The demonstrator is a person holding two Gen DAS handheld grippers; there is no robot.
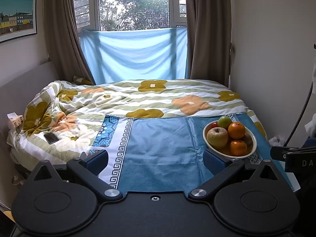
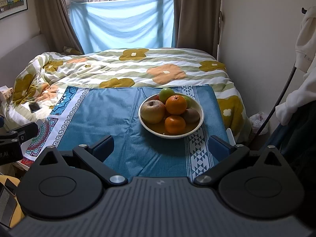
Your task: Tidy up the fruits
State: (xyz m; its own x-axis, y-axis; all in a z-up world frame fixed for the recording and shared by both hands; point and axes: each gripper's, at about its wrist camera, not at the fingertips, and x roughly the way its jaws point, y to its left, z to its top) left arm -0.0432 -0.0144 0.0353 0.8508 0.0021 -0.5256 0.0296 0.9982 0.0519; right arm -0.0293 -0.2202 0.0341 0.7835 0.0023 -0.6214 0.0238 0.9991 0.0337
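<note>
The bowl (image 2: 171, 132) of fruit sits on the blue cloth (image 2: 118, 114) over the bed, holding apples, two oranges (image 2: 176, 104) and a kiwi (image 2: 191, 115) seen clearly only from the right wrist. Both the left gripper (image 1: 156, 161) and right gripper (image 2: 162, 148) hover short of the bowl, fingers spread wide and empty

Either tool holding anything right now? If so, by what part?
Nothing held. Left tool and right tool both open and empty; fruit sits in the bowl.

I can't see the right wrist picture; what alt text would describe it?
A white bowl of apples, oranges and a kiwi sits on a blue patterned cloth at the foot of a bed with a floral quilt. The right tool is open and empty in front of it.
</note>
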